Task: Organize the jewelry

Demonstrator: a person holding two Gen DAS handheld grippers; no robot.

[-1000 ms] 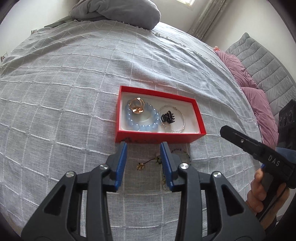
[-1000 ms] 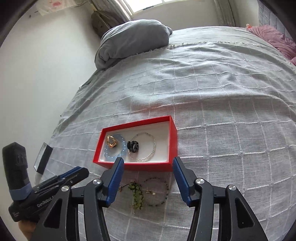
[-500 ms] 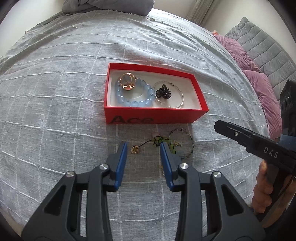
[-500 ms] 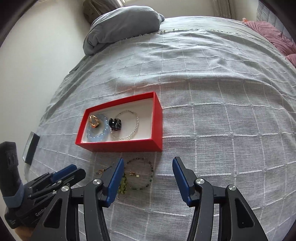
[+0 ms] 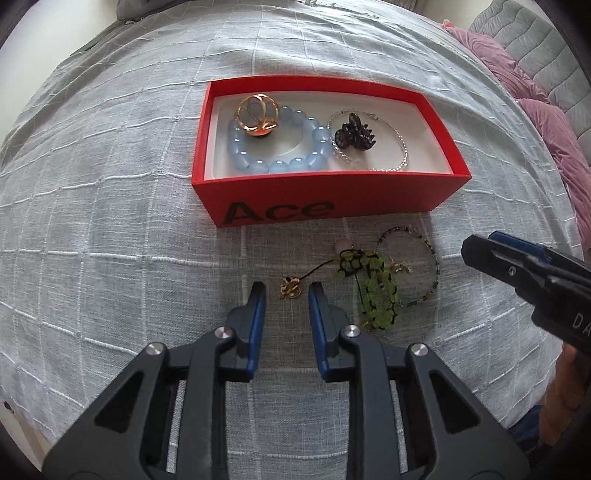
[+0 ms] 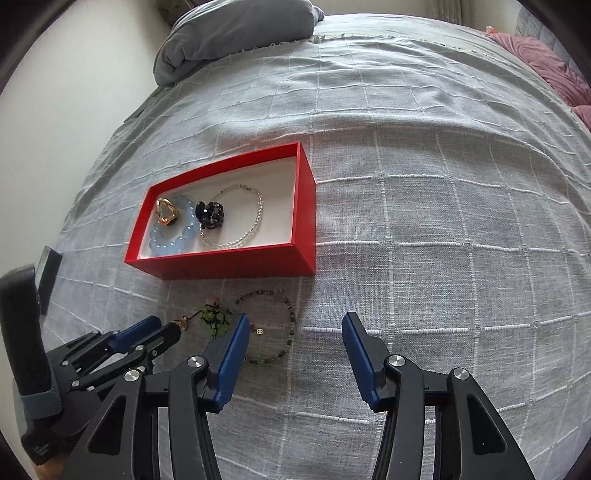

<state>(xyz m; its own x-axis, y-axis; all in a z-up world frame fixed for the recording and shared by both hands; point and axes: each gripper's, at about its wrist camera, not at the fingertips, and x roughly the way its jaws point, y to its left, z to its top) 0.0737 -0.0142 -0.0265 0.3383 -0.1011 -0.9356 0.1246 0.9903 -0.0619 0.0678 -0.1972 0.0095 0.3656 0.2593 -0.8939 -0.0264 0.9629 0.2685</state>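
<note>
A red box [image 5: 332, 201] [image 6: 236, 266] on the bed holds a blue bead bracelet [image 5: 275, 147], a gold ring [image 5: 256, 114], a black hair claw [image 5: 354, 133] and a silver chain bracelet [image 5: 399, 151]. In front of it lie a small gold charm [image 5: 291, 287] on a dark cord, a green beaded piece [image 5: 376, 291] and a thin dark bead bracelet [image 5: 424, 269] [image 6: 273, 325]. My left gripper [image 5: 286, 295] is open, fingertips on either side of the gold charm. My right gripper [image 6: 293, 325] is open and empty, just right of the thin bracelet.
The grey checked bedspread [image 6: 424, 184] covers the bed. A grey pillow [image 6: 236, 33] lies at the far end. Pink cushions [image 5: 546, 122] lie along the right side. A dark flat object [image 6: 48, 273] sits at the bed's left edge.
Both grippers have moved down and closer to the loose jewelry in front of the box. The left fingertips now bracket the gold charm. Both stay open.
</note>
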